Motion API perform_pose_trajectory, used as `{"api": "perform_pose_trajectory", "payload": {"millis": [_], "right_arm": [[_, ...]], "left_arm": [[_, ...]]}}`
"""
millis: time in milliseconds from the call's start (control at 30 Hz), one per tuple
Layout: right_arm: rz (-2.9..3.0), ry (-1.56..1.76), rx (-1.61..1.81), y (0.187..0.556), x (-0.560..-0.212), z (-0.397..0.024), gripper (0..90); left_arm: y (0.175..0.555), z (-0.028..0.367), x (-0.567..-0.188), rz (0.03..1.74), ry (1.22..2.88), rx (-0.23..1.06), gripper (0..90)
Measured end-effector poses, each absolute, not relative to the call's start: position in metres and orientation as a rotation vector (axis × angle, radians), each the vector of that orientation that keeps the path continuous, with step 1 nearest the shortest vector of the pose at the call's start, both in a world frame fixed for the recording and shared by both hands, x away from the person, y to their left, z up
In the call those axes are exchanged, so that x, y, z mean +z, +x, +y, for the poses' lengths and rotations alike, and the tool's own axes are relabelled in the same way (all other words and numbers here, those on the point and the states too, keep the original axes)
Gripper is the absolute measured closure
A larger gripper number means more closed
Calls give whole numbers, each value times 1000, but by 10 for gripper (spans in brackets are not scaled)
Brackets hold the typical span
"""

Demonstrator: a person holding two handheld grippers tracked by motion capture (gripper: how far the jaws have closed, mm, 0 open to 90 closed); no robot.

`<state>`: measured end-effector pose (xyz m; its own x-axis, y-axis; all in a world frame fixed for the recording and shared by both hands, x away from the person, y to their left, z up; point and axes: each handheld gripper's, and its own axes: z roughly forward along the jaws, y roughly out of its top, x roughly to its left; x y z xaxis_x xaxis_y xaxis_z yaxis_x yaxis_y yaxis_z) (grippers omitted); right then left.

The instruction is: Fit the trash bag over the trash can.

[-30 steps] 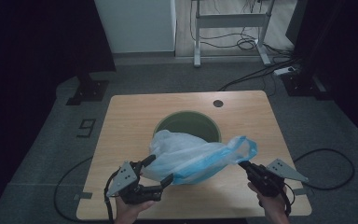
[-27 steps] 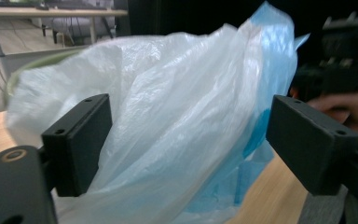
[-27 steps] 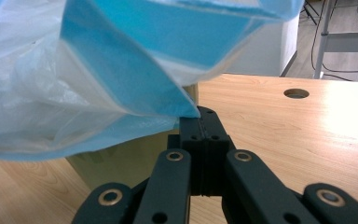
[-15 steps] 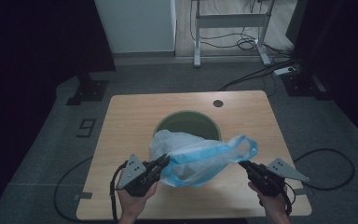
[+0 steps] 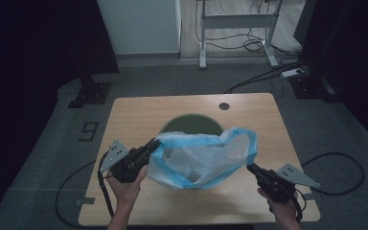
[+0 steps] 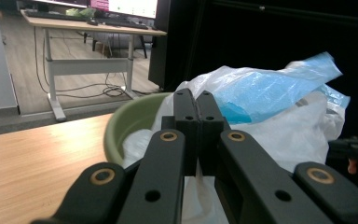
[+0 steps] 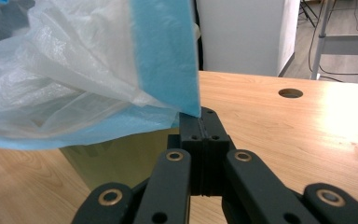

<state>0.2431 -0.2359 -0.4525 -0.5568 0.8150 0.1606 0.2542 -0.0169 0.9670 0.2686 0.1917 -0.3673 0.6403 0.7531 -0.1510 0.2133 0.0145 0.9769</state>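
High view: both grippers — left gripper (image 5: 149, 144), right gripper (image 5: 250, 167) — pinch a crinkly, blue-rimmed translucent bag (image 5: 206, 155).

Office or lab: desks (image 5: 235, 19), monitors (image 6: 133, 7), cables (image 5: 263, 74).

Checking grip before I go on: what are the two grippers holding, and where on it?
Both hold the plastic bag by its blue-edged rim: the left gripper pinches the left side, the right gripper the right, stretching the mouth open over the green bin.
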Motion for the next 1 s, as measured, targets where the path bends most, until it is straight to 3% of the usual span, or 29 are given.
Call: {"api": "perform_pose_trajectory", "payload": {"millis": [200,367,567,733,1000], "right_arm": [[1798,1150,1604,249,-458,-244,891],[1753,1137,1617,241,-455,-248,627],[1664,1104,1648,227,-434,-254,439],[1639,1057,1677,227,-411,-255,379],[1696,1000,1642,271,-388,-244,344]], "left_arm": [[277,198,-369,862,1503,475,900],[275,195,-372,853,1511,475,899],[272,193,-371,843,1512,482,899],[270,193,-367,832,1511,494,899],[271,193,-367,827,1506,502,899]]}}
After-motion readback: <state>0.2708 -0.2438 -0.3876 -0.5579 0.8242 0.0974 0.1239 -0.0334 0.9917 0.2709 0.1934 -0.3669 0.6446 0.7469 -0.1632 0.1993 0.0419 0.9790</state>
